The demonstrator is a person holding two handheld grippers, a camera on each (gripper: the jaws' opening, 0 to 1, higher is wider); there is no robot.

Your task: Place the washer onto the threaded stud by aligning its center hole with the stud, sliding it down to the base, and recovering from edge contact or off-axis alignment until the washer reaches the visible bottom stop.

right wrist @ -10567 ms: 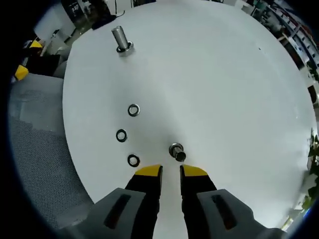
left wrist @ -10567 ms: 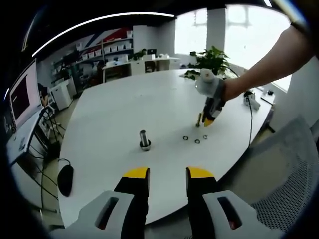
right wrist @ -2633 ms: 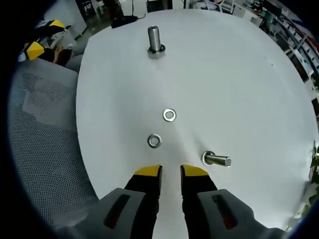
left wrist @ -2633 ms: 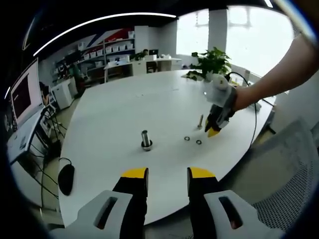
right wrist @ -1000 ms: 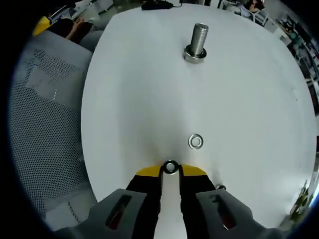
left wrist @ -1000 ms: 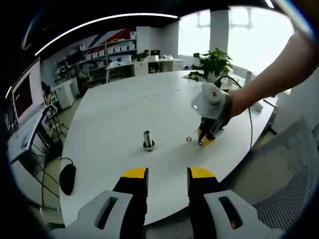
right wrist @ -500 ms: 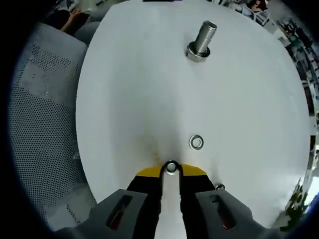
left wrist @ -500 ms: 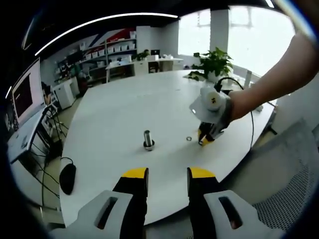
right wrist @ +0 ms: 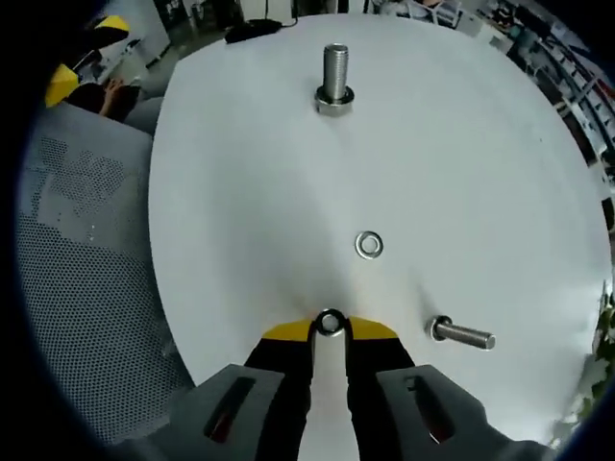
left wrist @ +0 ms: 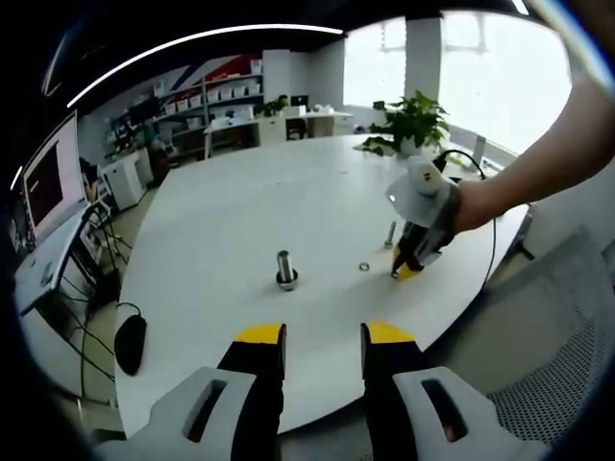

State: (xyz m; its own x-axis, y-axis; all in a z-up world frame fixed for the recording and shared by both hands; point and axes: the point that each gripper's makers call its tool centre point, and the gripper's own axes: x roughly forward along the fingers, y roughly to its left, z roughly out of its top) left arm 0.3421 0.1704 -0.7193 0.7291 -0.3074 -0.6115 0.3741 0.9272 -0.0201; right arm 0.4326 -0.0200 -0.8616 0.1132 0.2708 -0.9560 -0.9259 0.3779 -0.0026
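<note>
1. In the left gripper view, the left tool (left wrist: 323,338) is held with its jaws apart and empty, low over the near edge of the round white surface (left wrist: 221,221). The upright threaded steel stud (left wrist: 285,270) is seen mid-surface; the right tool (left wrist: 407,269) is seen well to its right.

2. In the right gripper view, the small flat steel washer (right wrist: 330,323) is clamped by its rim between the right tool's (right wrist: 330,331) yellow tips. It is judged light, stiff and slippery. A second washer (right wrist: 368,245) and a toppled bolt (right wrist: 461,335) lie nearby. Whether the held washer touches the surface cannot be made out.

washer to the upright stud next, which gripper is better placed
Right: the right gripper already pinches a washer at its tips, with the upright stud straight ahead. The left gripper hangs open, back from the table edge.
</note>
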